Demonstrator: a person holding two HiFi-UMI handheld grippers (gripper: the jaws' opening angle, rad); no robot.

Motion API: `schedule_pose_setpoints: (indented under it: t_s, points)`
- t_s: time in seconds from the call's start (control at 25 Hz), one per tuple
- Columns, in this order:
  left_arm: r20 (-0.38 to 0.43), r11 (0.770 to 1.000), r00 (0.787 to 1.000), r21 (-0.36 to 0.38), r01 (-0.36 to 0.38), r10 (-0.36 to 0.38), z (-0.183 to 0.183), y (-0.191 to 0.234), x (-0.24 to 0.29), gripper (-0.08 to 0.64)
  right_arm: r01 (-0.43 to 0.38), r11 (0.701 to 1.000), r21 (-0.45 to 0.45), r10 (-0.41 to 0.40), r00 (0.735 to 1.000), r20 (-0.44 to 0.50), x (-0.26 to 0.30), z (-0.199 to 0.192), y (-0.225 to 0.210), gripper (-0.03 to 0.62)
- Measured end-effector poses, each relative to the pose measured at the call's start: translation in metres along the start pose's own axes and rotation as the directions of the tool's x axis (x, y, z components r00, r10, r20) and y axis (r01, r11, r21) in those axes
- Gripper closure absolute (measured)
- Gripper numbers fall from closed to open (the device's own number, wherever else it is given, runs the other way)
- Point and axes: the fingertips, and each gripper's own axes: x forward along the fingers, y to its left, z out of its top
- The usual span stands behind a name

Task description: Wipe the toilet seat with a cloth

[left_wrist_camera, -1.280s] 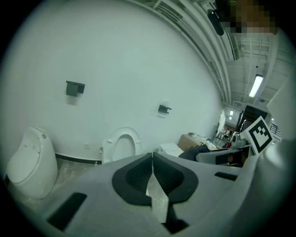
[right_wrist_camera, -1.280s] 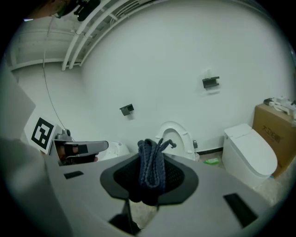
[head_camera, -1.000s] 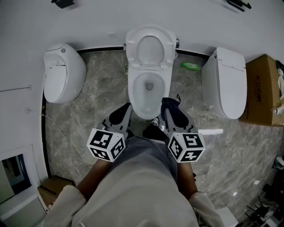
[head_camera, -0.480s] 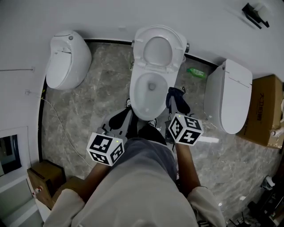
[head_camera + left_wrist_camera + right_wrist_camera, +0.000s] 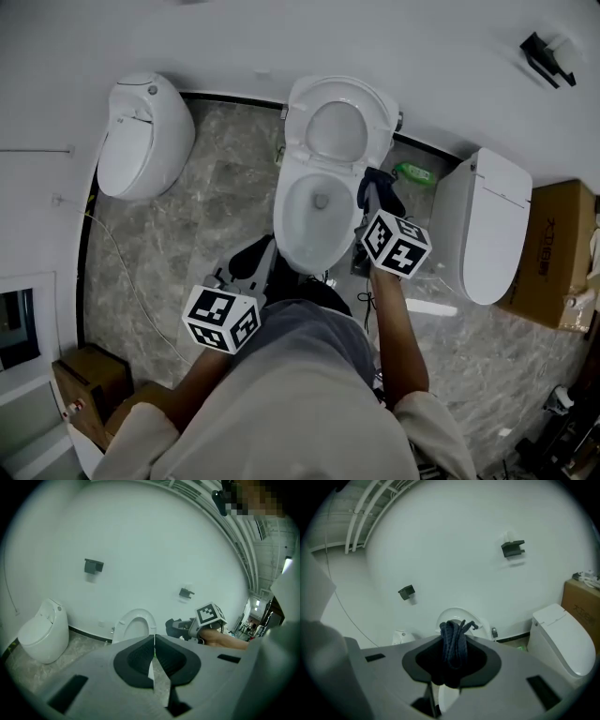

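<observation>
The middle toilet (image 5: 319, 202) stands against the wall with its lid and seat (image 5: 337, 131) raised and the white bowl open. My right gripper (image 5: 375, 192) is shut on a dark blue cloth (image 5: 378, 185), held over the bowl's right rim. In the right gripper view the bunched cloth (image 5: 454, 646) fills the gap between the jaws, with the raised seat (image 5: 459, 616) just behind it. My left gripper (image 5: 251, 258) hangs low at the bowl's front left, shut with nothing in it; its pads (image 5: 140, 660) meet, and the raised seat (image 5: 135, 625) lies ahead.
Another toilet (image 5: 141, 136) stands at the left and a closed one (image 5: 487, 225) at the right. A green bottle (image 5: 412, 173) lies on the marble floor by the wall. Cardboard boxes (image 5: 562, 248) sit far right, another box (image 5: 89, 384) at lower left. A cable (image 5: 122, 272) runs across the floor.
My right gripper with the cloth has moved forward and down along the bowl's right side toward the wall. The left gripper has shifted only slightly. The view has swung a little.
</observation>
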Motion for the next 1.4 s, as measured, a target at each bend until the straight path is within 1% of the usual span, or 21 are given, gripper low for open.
schedule_pose_setpoints:
  t_s: [0.2,0.36,0.44,0.6,0.72,0.84,0.96,1.04,1.12,1.24,1.32,1.4]
  points:
    - [-0.002,1.0,1.0,-0.001,-0.005,0.005,0.018,0.014,0.017,0.549,0.013,1.0,0.004,-0.013,0.999,-0.043,0.04,0.007,-0.005,0.517]
    - [-0.021,1.0,1.0,-0.012,-0.023,0.022,0.028,0.031,0.03,0.549,0.056,0.998,0.021,-0.055,0.998,-0.026,0.07,0.013,-0.018,0.517]
    - [-0.031,0.999,0.999,-0.019,-0.034,0.034,0.032,0.041,0.036,0.549,0.063,0.997,0.045,-0.062,0.998,-0.011,0.086,0.018,-0.024,0.516]
    - [-0.055,0.998,0.997,-0.037,-0.059,0.056,0.036,0.063,0.043,0.549,0.056,0.991,0.122,-0.059,0.998,0.018,0.118,0.025,-0.032,0.515]
    - [-0.071,0.997,0.995,-0.04,-0.069,0.066,0.041,0.079,0.048,0.549,0.106,0.979,0.173,-0.114,0.993,0.034,0.14,0.03,-0.045,0.515]
    - [-0.074,0.995,0.995,-0.072,-0.075,0.07,0.048,0.094,0.052,0.549,0.165,0.953,0.253,-0.189,0.979,0.074,0.157,0.034,-0.06,0.515]
    - [-0.075,0.993,0.994,-0.089,-0.083,0.077,0.055,0.107,0.057,0.549,0.225,0.916,0.332,-0.266,0.961,0.082,0.17,0.035,-0.074,0.515]
    - [-0.088,0.992,0.993,-0.087,-0.086,0.079,0.056,0.114,0.061,0.549,0.231,0.896,0.38,-0.282,0.956,0.084,0.182,0.034,-0.082,0.515]
    - [-0.101,0.991,0.992,-0.101,-0.083,0.073,0.056,0.119,0.067,0.549,0.239,0.873,0.425,-0.302,0.95,0.085,0.194,0.032,-0.093,0.515]
    - [-0.113,0.99,0.991,-0.118,-0.082,0.068,0.057,0.128,0.071,0.549,0.274,0.828,0.489,-0.357,0.93,0.083,0.205,0.031,-0.108,0.515]
    - [-0.122,0.989,0.99,-0.116,-0.086,0.072,0.058,0.136,0.07,0.549,0.293,0.801,0.522,-0.386,0.92,0.075,0.212,0.028,-0.112,0.515]
    - [-0.129,0.989,0.989,-0.116,-0.09,0.075,0.059,0.142,0.072,0.549,0.304,0.781,0.545,-0.401,0.914,0.066,0.22,0.025,-0.112,0.515]
